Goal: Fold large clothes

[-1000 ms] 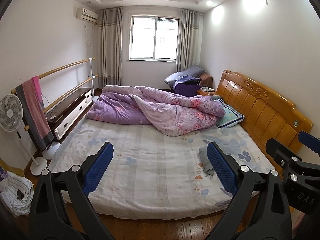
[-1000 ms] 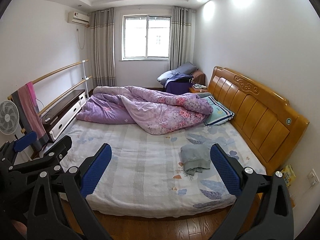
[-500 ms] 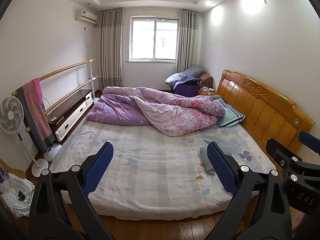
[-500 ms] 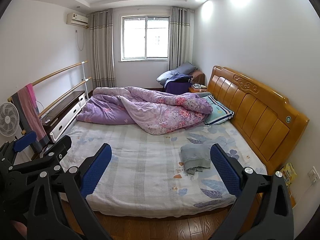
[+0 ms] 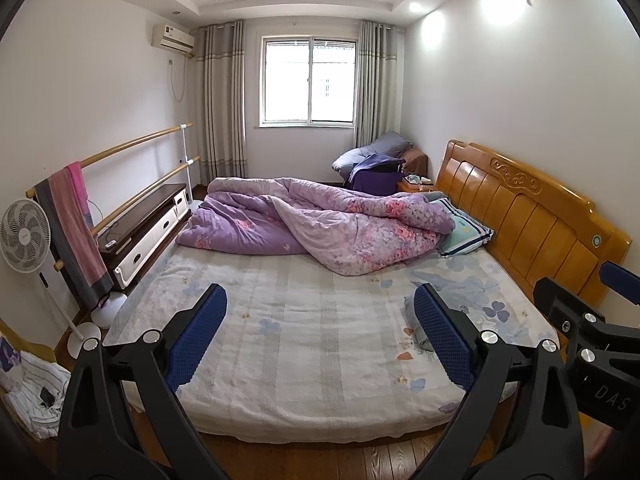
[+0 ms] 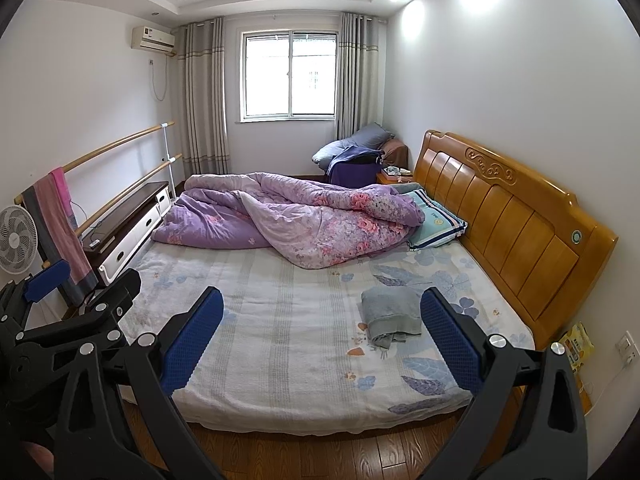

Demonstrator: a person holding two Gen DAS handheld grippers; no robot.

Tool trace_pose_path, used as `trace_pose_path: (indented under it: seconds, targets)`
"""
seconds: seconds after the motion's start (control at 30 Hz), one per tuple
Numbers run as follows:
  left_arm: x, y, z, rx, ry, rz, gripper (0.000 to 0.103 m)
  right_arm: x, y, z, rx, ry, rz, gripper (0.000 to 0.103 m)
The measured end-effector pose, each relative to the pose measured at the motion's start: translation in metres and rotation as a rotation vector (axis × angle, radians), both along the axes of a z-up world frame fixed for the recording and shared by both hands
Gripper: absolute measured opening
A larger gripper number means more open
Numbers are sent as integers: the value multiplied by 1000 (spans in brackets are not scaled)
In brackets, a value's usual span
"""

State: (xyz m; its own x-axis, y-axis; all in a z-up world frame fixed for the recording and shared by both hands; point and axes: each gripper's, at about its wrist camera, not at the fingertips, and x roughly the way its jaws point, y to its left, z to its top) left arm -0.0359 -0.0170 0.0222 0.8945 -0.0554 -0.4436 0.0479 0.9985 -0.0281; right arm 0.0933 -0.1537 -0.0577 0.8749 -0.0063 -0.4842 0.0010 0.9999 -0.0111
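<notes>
A folded grey garment (image 6: 391, 316) lies on the right part of the bed (image 6: 280, 340), near the headboard. In the left wrist view only its edge (image 5: 412, 320) shows beside my right finger. My left gripper (image 5: 320, 336) is open and empty, held above the floor in front of the bed's near edge. My right gripper (image 6: 320, 336) is open and empty too, at the same distance from the bed, to the right of the left one. Neither touches the garment.
A crumpled purple floral duvet (image 6: 296, 220) fills the far half of the bed, with a striped pillow (image 6: 436, 220) by the wooden headboard (image 6: 512, 216). A fan (image 5: 24, 236), a towel rail (image 5: 120, 184) and a low cabinet (image 5: 148, 220) line the left wall. Clothes (image 5: 32, 392) lie on the floor at left.
Both grippers have drawn back and risen slightly, so the bed looks a little farther. Jaws stay open. The garment has not moved.
</notes>
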Motion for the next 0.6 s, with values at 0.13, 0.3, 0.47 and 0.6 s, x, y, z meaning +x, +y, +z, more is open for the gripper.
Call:
trace_pose_path:
  seconds: [0.13,0.3,0.47,0.6]
  targets:
    - [-1,5,-1,8,-19,-1,95,-1,2,-2,2,1,-3,95]
    - [0,6,-2,9,-19,-6,95,-2,2,-2,1,2,-5,95]
    - [3,9,-3,3,-11,-11,95,-2,6,-3,1,2,-8,95]
    - [3,11,-3,0,-8,-11,95,-3,5,-3,0,0,-9,95]
